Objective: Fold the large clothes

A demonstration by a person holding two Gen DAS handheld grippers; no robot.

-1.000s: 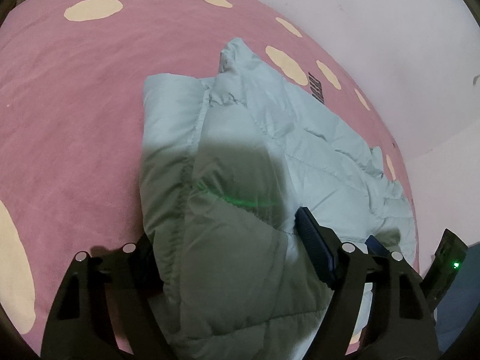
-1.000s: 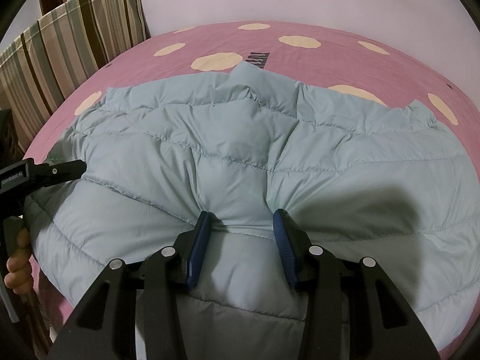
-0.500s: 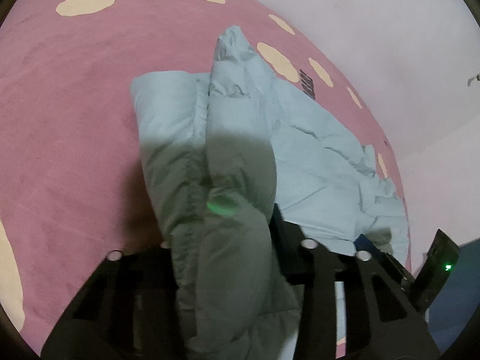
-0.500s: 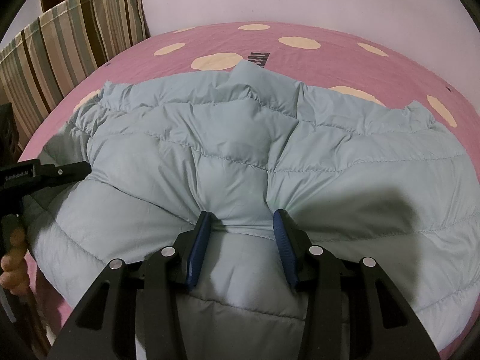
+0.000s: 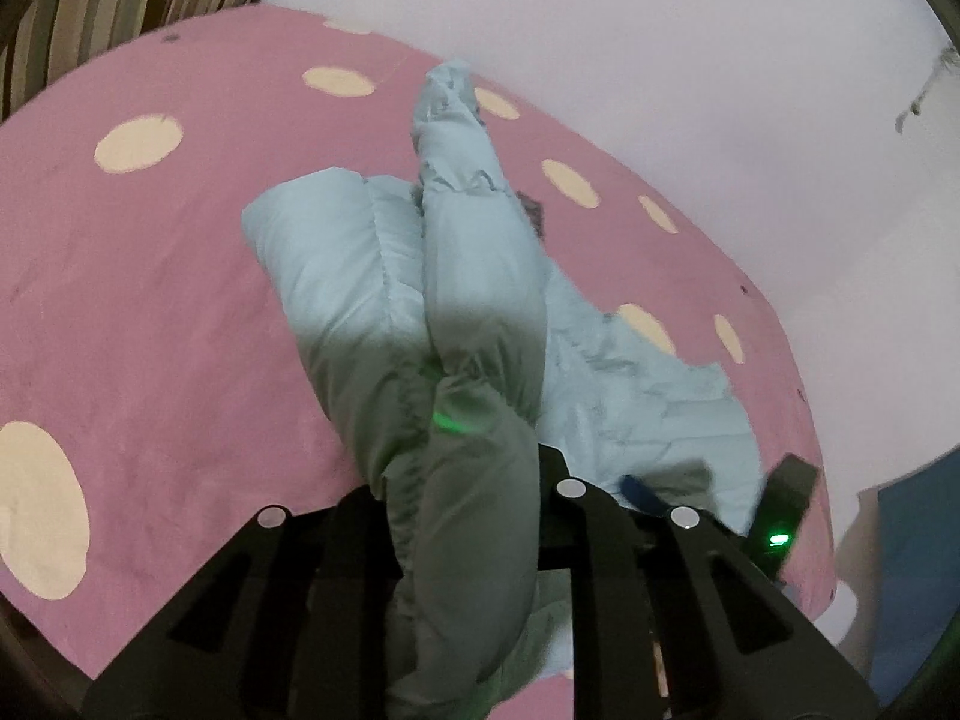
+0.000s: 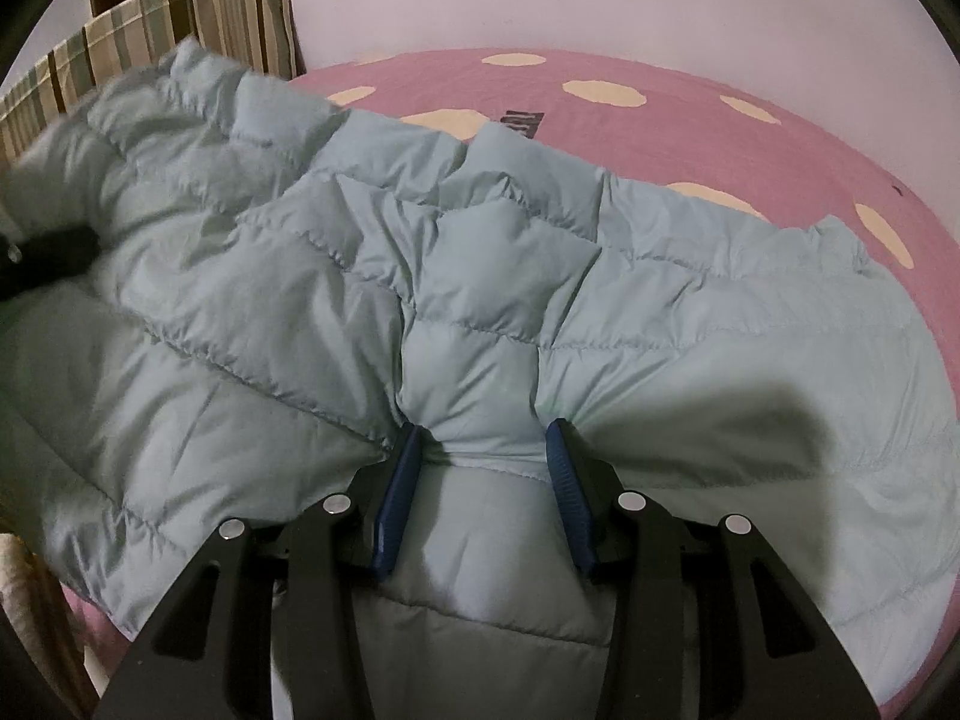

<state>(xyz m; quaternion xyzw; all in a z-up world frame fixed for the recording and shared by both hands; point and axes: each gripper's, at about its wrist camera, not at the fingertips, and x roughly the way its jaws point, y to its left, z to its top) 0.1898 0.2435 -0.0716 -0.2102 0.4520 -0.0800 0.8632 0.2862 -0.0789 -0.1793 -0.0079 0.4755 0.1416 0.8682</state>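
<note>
Under your grippers lies one pink bed cover with cream dots (image 6: 690,138), backed by a pale wall (image 5: 660,60) and one striped cushion (image 6: 240,18) at its far left corner. One pale blue quilted jacket (image 6: 480,276) sprawls across the cover, its left side lifted in a bunched ridge that blocks much of your left view. Your left gripper (image 5: 462,516) and right gripper (image 6: 480,468) each squeeze a fold of that jacket between their fingers.
</note>
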